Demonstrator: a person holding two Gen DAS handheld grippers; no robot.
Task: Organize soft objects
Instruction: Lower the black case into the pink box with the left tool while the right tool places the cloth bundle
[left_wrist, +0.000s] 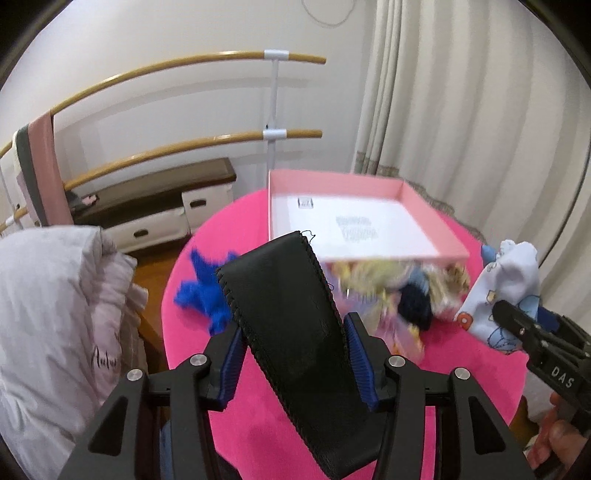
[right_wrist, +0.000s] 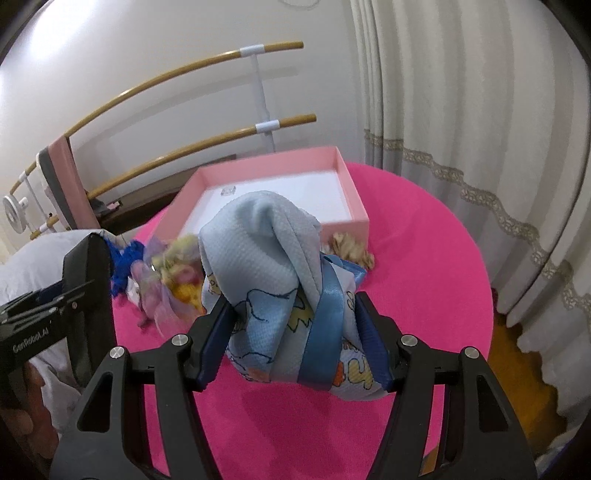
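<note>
In the left wrist view, the left gripper (left_wrist: 293, 354) pinches a black pouch (left_wrist: 284, 306) whose long axis runs up and away, toward the pink box (left_wrist: 432, 218) ahead and slightly right on the pink table (left_wrist: 258, 435). A blue fuzzy thing (left_wrist: 201, 291) lies to the left.

In the right wrist view, the right gripper (right_wrist: 297, 339) clamps a printed blue cloth bundle (right_wrist: 269, 280) above the table. The box lies straight ahead, nearer this hand.

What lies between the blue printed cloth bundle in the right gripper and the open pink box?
Only loose soft items: a pastel fluffy heap and a beige tuft on the pink tablecloth before the pink box. Above them, nothing visible blocks the cloth bundle.
</note>
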